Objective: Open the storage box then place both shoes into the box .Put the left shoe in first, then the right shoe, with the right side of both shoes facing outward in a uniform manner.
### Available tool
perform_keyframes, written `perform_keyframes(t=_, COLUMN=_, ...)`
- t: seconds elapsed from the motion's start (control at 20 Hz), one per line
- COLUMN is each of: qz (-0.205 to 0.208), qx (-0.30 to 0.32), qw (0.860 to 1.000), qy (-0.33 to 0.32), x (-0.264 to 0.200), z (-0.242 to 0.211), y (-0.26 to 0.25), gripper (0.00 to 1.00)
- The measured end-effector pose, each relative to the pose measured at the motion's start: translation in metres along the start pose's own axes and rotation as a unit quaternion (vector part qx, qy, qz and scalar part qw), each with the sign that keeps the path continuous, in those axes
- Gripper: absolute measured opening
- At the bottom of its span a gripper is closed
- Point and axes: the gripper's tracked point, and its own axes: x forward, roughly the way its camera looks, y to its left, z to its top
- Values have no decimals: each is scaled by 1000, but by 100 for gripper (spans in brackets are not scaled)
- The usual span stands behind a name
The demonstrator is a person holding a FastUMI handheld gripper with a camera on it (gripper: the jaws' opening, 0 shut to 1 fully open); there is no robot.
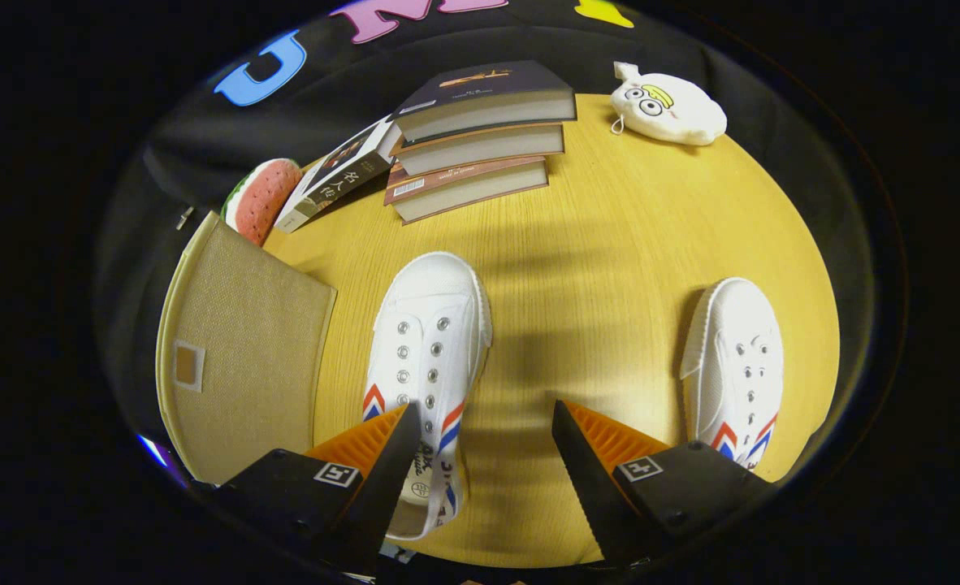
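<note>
Two white lace-less canvas shoes with red and blue chevrons lie on the round yellow wooden table (pixel 610 260), toes pointing away from me. One shoe (pixel 430 341) lies partly under my left finger, its heel opening between the fingers. The other shoe (pixel 736 366) rests to the right, beyond my right finger. A beige fabric storage box (pixel 240 357) sits closed to the left of the near shoe, its lid down. My gripper (pixel 486 418) hovers above the table, open, with nothing held.
A stack of three books (pixel 480 138) stands at the far side, with another book (pixel 338 175) leaning beside it. A watermelon-slice plush (pixel 262 199) lies behind the box. A white cartoon pouch (pixel 667 106) sits at the far right edge.
</note>
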Motion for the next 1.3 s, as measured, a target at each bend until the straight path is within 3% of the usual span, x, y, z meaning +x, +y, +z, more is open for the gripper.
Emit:
perform_keyframes(t=0.15, qz=14, qx=-7, qw=1000, qy=14, x=9, z=-3, y=7, gripper=94)
perform_keyframes(t=0.25, qz=41, qx=13, qw=999, qy=29, x=11, z=-7, y=18, gripper=78)
perform_keyframes(t=0.3, qz=50, qx=40, qw=997, qy=38, x=14, z=-7, y=23, gripper=59)
perform_keyframes(t=0.4, qz=51, qx=73, qw=995, qy=52, x=16, z=-9, y=22, gripper=35)
perform_keyframes(t=0.5, qz=60, qx=75, qw=994, qy=53, x=15, z=-11, y=23, gripper=33)
perform_keyframes(t=0.65, qz=64, qx=98, qw=992, qy=49, x=17, z=-9, y=18, gripper=21)
perform_keyframes(t=0.7, qz=69, qx=104, qw=991, qy=53, x=12, z=-10, y=20, gripper=10)
perform_keyframes(t=0.95, qz=83, qx=121, qw=987, qy=64, x=5, z=-11, y=27, gripper=7)
perform_keyframes(t=1.3, qz=81, qx=159, qw=983, qy=29, x=-48, z=7, y=40, gripper=6)
